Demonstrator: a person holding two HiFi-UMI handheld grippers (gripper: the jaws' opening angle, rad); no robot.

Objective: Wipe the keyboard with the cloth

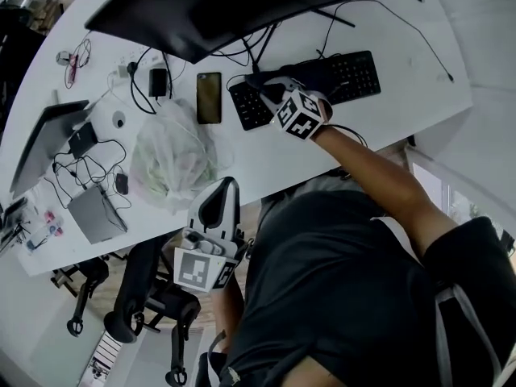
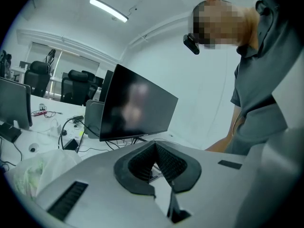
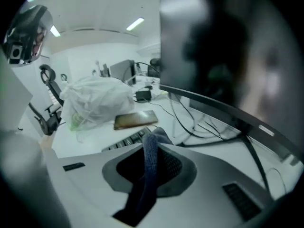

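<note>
Right gripper (image 3: 153, 144): we logged it clamped on the blue cloth (image 3: 148, 175), at the left end of the keyboard (image 1: 347, 75) | left gripper (image 1: 224, 190): pinched closed, empty, off the desk (image 1: 403, 103) | risk, we judged: a thin pinch could drop the cloth, or a sweep could nudge the phone (image 1: 209, 97).

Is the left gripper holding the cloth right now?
No, the left gripper has its jaws together on nothing; the cloth sits in the right gripper.

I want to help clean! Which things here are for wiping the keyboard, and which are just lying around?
For the job: cloth, held in the right gripper; keyboard.

Just lying about: phone, bag, monitor.
</note>
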